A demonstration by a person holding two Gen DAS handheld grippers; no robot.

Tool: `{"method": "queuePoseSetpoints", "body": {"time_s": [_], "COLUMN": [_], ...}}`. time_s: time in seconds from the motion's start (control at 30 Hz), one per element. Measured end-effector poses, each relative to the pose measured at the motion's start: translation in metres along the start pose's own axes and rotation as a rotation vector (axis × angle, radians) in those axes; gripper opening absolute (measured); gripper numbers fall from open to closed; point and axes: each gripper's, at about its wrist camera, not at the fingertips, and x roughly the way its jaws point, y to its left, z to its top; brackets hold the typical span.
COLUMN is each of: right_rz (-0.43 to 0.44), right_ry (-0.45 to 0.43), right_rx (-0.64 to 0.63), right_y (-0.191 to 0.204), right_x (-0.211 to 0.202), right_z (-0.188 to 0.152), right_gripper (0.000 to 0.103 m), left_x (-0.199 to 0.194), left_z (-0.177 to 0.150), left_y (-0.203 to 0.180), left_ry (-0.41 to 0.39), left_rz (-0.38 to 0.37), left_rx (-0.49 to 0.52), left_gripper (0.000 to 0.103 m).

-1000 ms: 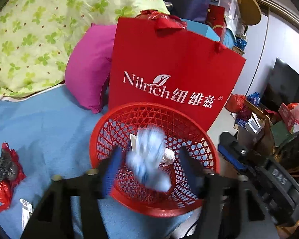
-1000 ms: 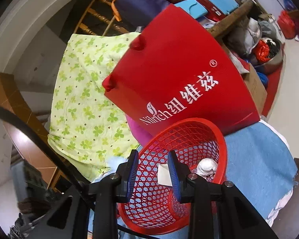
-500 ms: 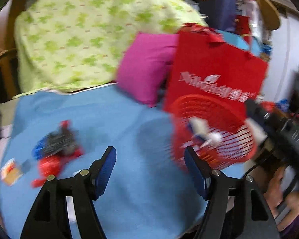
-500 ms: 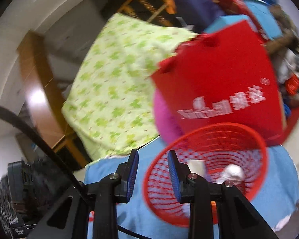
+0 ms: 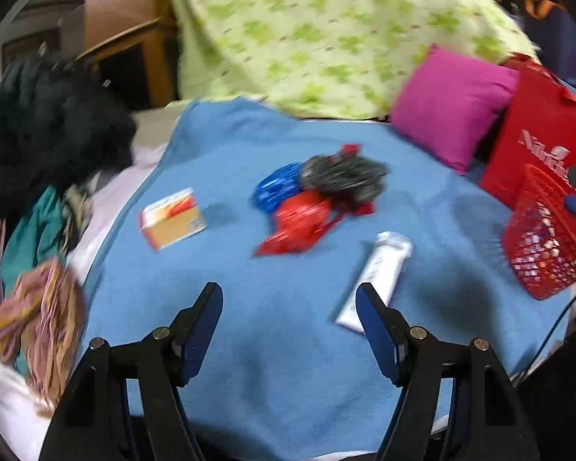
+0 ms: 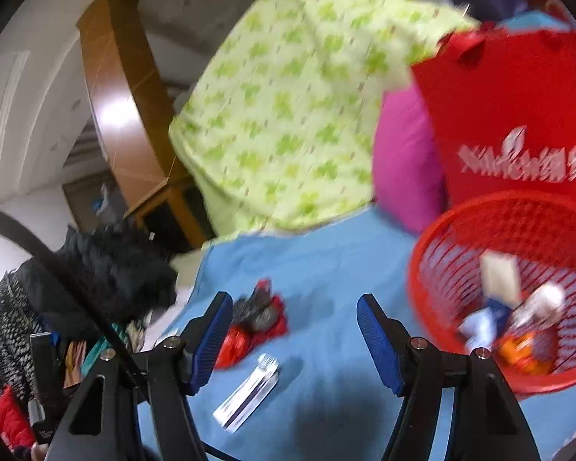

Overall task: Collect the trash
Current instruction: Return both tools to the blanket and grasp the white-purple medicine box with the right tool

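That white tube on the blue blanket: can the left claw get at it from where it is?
Probably yes. The white tube lies flat just ahead of the empty, open left claw, with nothing on top of it.

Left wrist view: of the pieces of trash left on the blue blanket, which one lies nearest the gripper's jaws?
The white tube, lying beside the left gripper's right-hand jaw. The small orange box and the red, blue and grey wrapper pile lie farther away.

Empty, spread left gripper (image 5: 289,303) above blue blanket (image 5: 288,384), near white tube (image 5: 380,272) and crumpled wrappers (image 5: 315,207).
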Motion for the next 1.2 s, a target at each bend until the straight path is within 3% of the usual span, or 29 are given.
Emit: {"method": "queuePoseSetpoints", "body": {"time_s": [0.17, 0.3, 0.57, 0.87, 1.2], "right_rz": [0.032, 0.063, 0.047, 0.048, 0.024], "right_ry": [0.226, 0.339, 0.428, 0.499, 0.660], "right_rx": [0.056, 0.092, 0.021, 0.036, 0.048], "right_y": [0.004, 0.010, 0.032, 0.037, 0.051], "right_x": [0.057, 0.091, 0.118, 0.139, 0.192], "right_z": [-0.018, -0.033, -0.057, -0.066, -0.089], "right_gripper": [0.071, 0.070, 0.070, 0.070, 0.070], "left_x": [0.010, 0.016, 0.018, 0.018, 0.024], "left_z": [-0.008, -0.008, -0.010, -0.007, -0.007], "left_y": [0.030, 0.036, 0.034, 0.035, 0.043], "left_ry": [0.027, 0.034, 0.043, 0.041, 0.057], "left_rz": [0.027, 0.026, 0.056, 0.114, 0.133], "left_rx": [-0.073, -0.092, -0.081, -0.066, -0.078], "left_gripper": [0.072, 0.072, 0.072, 0.072, 0.072]}}
